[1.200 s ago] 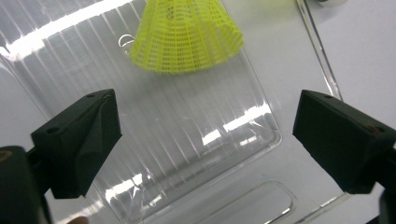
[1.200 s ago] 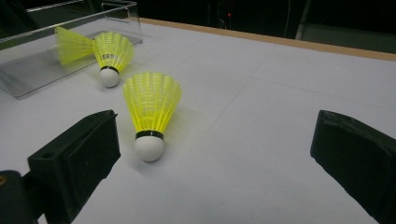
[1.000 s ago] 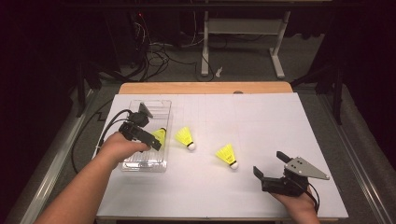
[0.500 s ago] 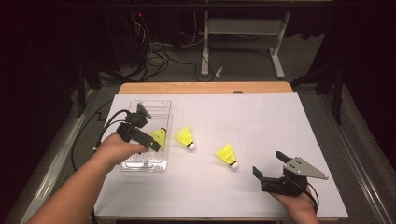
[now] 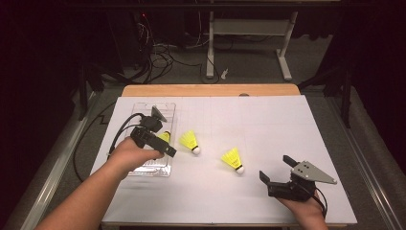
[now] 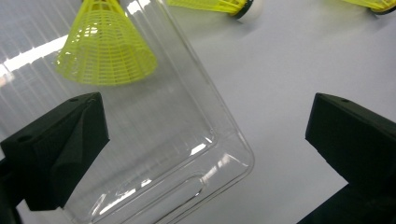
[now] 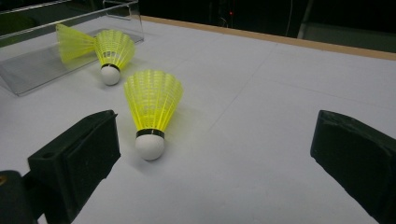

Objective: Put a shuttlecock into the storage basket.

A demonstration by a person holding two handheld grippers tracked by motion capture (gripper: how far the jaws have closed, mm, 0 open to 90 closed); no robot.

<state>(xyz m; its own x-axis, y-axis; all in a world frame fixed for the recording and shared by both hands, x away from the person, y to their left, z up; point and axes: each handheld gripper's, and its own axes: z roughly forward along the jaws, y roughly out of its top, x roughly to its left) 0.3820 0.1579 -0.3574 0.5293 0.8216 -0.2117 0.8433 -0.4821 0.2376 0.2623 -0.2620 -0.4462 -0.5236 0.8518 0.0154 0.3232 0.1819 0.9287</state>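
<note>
A flat white table (image 5: 268, 120) with a wooden far edge carries a clear rectangular plastic tray (image 5: 163, 109) at its left and 2 yellow plastic shuttlecocks (image 5: 189, 141) (image 5: 233, 159) lying near the middle.

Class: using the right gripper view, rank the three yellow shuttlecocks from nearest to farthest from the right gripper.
1. Nearest shuttlecock, just ahead by one jaw.
2. Middle shuttlecock, farther back beside the clear tray.
3. Tray shuttlecock, lying inside the tray.

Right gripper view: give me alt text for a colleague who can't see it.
Open tongs frame a yellow shuttlecock lying on the white table, cork toward the camera. A second shuttlecock lies beyond, beside a clear plastic tray.
</note>
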